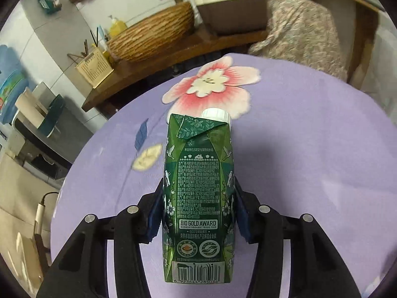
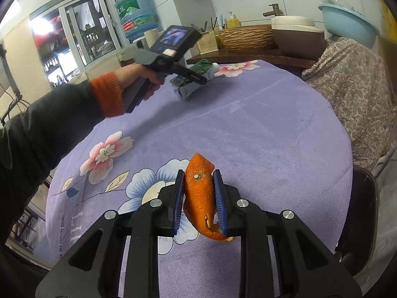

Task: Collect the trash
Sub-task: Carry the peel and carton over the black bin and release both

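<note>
My left gripper [image 1: 198,198] is shut on a green milk carton [image 1: 198,186] with a white screw cap, held above the purple tablecloth [image 1: 310,161]. The carton [image 2: 191,79] also shows in the right wrist view, held by the left gripper [image 2: 196,77] at the far side of the round table. My right gripper [image 2: 198,191] is shut on a piece of orange peel [image 2: 199,193], held above the tablecloth's [image 2: 260,129] near edge.
A wooden counter [image 1: 153,62] behind the table holds a woven basket [image 1: 153,37], a soap bottle and a utensil holder. A cloth-covered object [image 2: 352,82] stands at the right. A dark chair seat [image 2: 359,203] sits by the table's right edge. A water jug [image 2: 136,12] stands at the back.
</note>
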Demonstrator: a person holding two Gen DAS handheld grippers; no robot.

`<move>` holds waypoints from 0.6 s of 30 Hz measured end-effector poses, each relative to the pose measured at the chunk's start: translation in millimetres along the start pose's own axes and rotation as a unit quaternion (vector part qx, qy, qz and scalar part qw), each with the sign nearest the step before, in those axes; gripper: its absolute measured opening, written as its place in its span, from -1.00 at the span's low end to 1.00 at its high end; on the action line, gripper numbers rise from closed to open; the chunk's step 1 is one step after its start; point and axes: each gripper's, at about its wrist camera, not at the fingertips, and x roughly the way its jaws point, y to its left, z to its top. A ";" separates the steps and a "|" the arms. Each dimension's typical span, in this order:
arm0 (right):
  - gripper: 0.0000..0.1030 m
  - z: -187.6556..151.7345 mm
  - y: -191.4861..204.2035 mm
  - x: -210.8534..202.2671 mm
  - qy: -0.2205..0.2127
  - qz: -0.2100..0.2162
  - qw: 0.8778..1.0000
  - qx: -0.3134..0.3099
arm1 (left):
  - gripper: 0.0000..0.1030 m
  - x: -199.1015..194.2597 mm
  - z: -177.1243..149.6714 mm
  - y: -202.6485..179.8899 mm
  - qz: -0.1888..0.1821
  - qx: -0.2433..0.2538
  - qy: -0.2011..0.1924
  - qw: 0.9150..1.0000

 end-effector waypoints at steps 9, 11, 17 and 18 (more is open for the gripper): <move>-0.54 -16.1 -11.1 -23.3 -0.023 -0.011 0.999 0.021 | -0.05 -87.8 -68.1 -52.6 -0.067 -0.039 -0.098 0.992; -0.53 -21.0 -15.2 -29.5 -0.026 -0.016 0.999 0.026 | -0.05 -108.6 -77.0 -65.6 -0.084 -0.041 -0.119 0.989; -0.54 -42.6 -40.3 -58.6 -0.046 -0.045 0.997 0.053 | -0.05 -157.9 -91.2 -114.5 -0.129 -0.048 -0.166 0.976; -0.54 -47.8 -48.3 -65.5 -0.050 -0.053 0.995 0.063 | -0.05 -165.3 -93.6 -129.0 -0.134 -0.040 -0.176 0.974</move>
